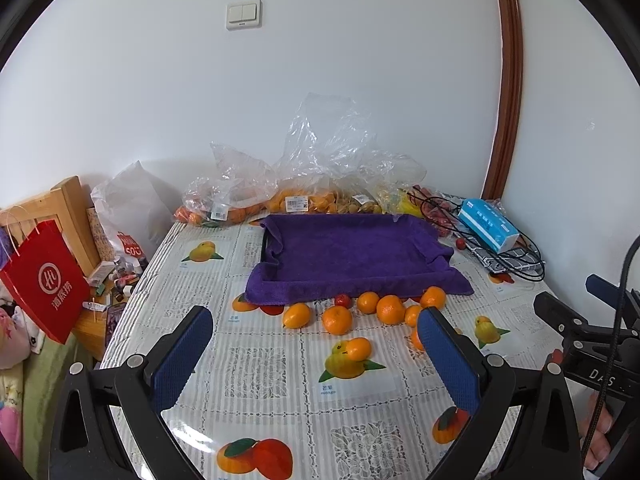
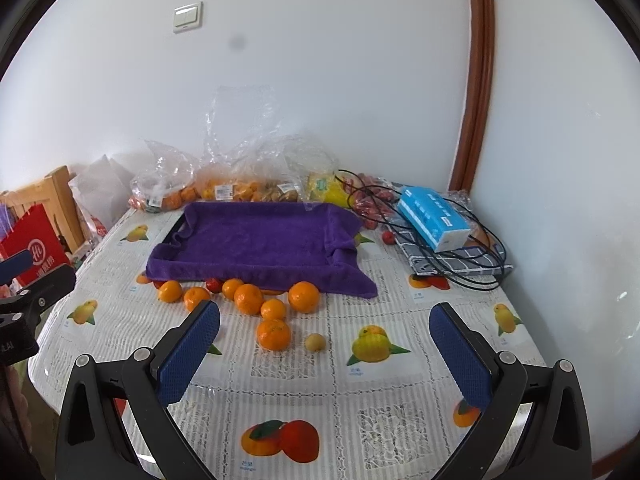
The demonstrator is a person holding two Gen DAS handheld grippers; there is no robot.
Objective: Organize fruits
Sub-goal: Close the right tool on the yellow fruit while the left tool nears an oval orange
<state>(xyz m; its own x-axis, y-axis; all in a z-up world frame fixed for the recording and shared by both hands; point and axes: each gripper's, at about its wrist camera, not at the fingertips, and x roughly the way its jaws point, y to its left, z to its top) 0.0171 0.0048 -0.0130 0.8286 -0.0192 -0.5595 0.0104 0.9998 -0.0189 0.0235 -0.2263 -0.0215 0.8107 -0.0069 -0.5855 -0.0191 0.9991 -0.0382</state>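
Left claw (image 1: 314, 332) finger hides oranges (image 1: 416, 330)

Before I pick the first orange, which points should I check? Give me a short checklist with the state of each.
1. Left gripper open, holding nothing: ok.
2. Right gripper open, holding nothing: ok.
3. Purple-lined tray has free space inside: ok.
4. Loose oranges lie in front of the tray, not stacked: ok.
5. Nearest orange has room around it for the fingers; only a small yellowish fruit lies beside it: ok.
6. Black cables away from the oranges: ok.
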